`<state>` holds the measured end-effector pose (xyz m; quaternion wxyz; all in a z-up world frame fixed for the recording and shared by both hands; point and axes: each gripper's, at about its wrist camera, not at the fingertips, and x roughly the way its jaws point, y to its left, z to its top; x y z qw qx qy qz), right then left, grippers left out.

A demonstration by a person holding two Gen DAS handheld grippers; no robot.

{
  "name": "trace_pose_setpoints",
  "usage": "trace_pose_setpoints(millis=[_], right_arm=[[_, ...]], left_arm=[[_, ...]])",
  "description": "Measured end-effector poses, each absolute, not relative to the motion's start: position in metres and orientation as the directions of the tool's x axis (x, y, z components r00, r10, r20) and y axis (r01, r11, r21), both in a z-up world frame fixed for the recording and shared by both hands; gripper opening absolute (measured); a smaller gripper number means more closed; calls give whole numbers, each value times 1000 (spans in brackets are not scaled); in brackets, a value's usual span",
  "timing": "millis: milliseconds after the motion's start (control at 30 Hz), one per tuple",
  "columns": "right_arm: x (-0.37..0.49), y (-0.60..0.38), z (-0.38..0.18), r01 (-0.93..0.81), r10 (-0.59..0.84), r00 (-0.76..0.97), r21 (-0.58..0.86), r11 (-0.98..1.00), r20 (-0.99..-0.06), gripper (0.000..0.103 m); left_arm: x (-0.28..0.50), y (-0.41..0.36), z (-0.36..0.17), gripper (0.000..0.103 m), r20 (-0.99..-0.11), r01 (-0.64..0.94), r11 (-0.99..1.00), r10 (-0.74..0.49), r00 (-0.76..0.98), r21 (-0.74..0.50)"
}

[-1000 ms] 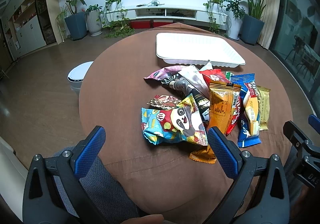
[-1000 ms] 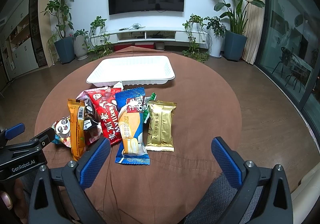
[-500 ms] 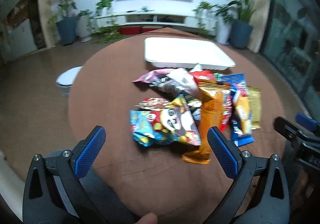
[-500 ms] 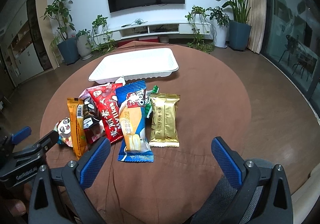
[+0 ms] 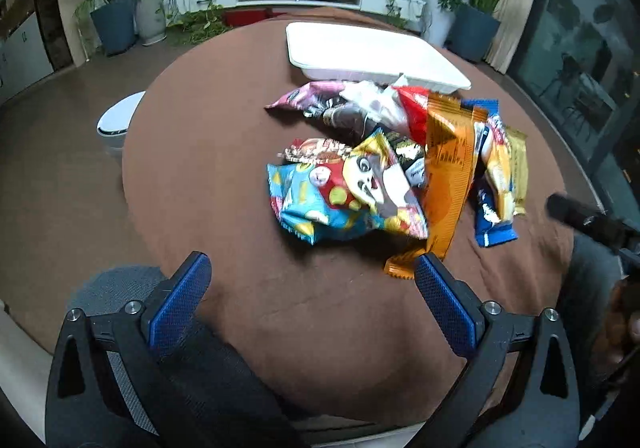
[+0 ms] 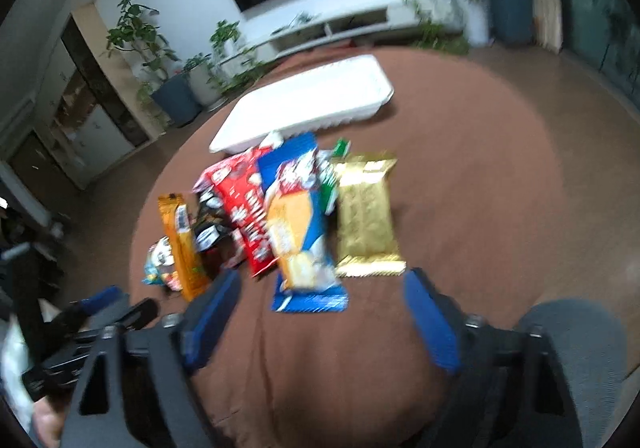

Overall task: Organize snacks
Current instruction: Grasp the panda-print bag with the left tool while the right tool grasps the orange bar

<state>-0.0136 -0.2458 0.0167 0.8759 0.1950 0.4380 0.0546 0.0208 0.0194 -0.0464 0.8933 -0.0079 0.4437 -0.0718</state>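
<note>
- On the round brown table (image 5: 208,175), a loose heap of snack packets lies just in front of a white tray (image 5: 372,55), which holds nothing visible.
- Left gripper (image 5: 310,282) hovers near the table's close edge with its jaws spread wide and nothing between them.
- Right gripper (image 6: 320,302) is likewise wide open and empty, just short of the blue packet (image 6: 300,224); this view is blurred.
- Judged by their look, the packets are light, crinkly film pouches: soft, slippery, and easily crushed if squeezed across the puffed middle. The flat crimped end seals seem the safest place to pinch.
- Cartoon-face packet (image 5: 344,191), blue and yellow, sits nearest the left gripper, overlapping its neighbours, with its left edge free of them.
- Orange packet (image 5: 448,183) is long and narrow, lying over others, its near end closest to the left gripper's right finger.
- Gold packet (image 6: 368,215) lies flat at the heap's right side, touching the blue one, with its far long edge free; it looks the easiest single pick.
- Red packet (image 6: 244,207) is partly buried, so pulling it may drag others.
</note>
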Motion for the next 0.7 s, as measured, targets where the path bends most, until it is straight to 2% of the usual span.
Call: trace_pose_setpoints(millis=[67, 167, 233, 367, 433, 533, 633, 700], right_arm=[[-14, -245, 16, 66, 282, 611, 402, 913, -740, 69], [-13, -244, 15, 49, 321, 614, 441, 896, -721, 69], [-11, -238, 13, 29, 340, 600, 444, 896, -724, 69], [-6, -214, 19, -55, 388, 591, 445, 894, -707, 69], [-3, -197, 23, -114, 430, 588, 456, 883, -685, 69], [2, -169, 27, -194, 461, 586, 437, 878, -666, 69], [12, -152, 24, -210, 447, 575, 405, 890, -685, 69], [22, -148, 19, -197, 441, 564, 405, 893, -698, 64]], left_arm=[[23, 21, -42, 103, -777, 139, 987, -147, 612, -78], [27, 22, -32, 103, -737, 249, 964, -237, 633, -96], [29, 17, -25, 103, -710, 355, 934, -274, 649, -36], [30, 3, -29, 102, -731, 519, 843, -265, 629, 140], [35, 1, -35, 92, -754, 585, 792, -272, 598, 177], [44, 7, -41, 82, -773, 653, 742, -322, 547, 153], [48, 11, -47, 80, -776, 678, 717, -330, 537, 164], [52, 14, -50, 79, -776, 698, 697, -345, 527, 164]])
